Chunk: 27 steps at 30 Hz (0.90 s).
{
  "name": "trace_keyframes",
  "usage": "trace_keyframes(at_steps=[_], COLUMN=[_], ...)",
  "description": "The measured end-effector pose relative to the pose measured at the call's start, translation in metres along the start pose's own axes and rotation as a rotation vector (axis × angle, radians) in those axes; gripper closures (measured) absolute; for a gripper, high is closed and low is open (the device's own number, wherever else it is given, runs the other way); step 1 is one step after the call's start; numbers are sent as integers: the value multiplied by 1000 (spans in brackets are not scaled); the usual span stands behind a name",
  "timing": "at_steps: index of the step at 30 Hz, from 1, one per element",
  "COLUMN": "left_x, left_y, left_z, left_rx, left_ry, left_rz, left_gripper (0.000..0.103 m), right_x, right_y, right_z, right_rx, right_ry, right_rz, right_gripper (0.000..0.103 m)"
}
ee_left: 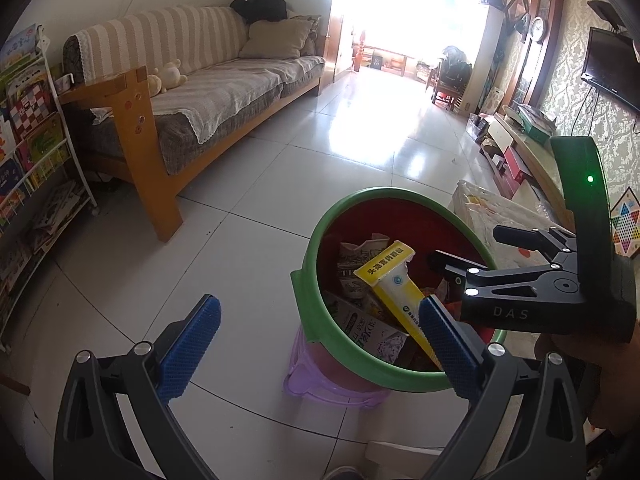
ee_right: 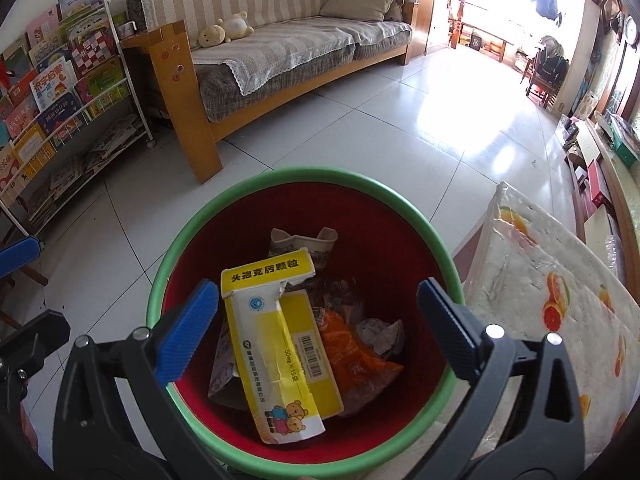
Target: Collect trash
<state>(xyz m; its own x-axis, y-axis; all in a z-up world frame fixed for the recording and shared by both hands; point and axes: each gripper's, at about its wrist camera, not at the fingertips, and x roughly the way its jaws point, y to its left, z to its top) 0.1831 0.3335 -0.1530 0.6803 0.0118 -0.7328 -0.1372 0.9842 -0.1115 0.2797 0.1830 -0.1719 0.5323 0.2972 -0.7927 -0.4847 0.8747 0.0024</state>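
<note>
A red trash bin with a green rim (ee_right: 192, 220) stands on the tiled floor; it also shows in the left wrist view (ee_left: 316, 236). Inside lie a torn yellow and white medicine box (ee_right: 276, 344), an orange wrapper (ee_right: 348, 344), crumpled paper (ee_right: 380, 332) and a printed carton (ee_right: 304, 240). My right gripper (ee_right: 320, 320) is open and empty, directly above the bin's mouth. My left gripper (ee_left: 320, 328) is open and empty, low at the bin's left side. The right gripper (ee_left: 468, 252) shows in the left wrist view over the bin's right rim.
A wooden-framed sofa (ee_left: 192, 92) stands at the left, with a wire book rack (ee_right: 68, 92) beside it. A low table with a fruit-print plastic cover (ee_right: 560, 312) stands right of the bin. A TV cabinet (ee_left: 520, 148) runs along the right wall. A purple stool (ee_left: 320, 384) sits under the bin.
</note>
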Motion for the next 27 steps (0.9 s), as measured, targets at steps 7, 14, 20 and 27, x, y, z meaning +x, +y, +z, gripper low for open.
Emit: trace_keyframes(at_steps=[7, 14, 20, 27], left_x=[-15, -39, -62, -100], left_y=[-33, -102, -170, -244], left_z=[4, 8, 5, -12], left_rx=[30, 86, 138, 221], left_ry=[-22, -63, -91, -153], left_rz=[-24, -90, -150, -161], left_gripper=[8, 8, 8, 8], right_x=[-40, -113, -183, -250], right_y=[-27, -78, -131, -178], right_z=[-14, -39, -72, -119], right_rx=[50, 107, 179, 260], right_ry=[-40, -126, -186, -223], right_rz=[-17, -111, -210, -303], right_gripper=[5, 5, 5, 5])
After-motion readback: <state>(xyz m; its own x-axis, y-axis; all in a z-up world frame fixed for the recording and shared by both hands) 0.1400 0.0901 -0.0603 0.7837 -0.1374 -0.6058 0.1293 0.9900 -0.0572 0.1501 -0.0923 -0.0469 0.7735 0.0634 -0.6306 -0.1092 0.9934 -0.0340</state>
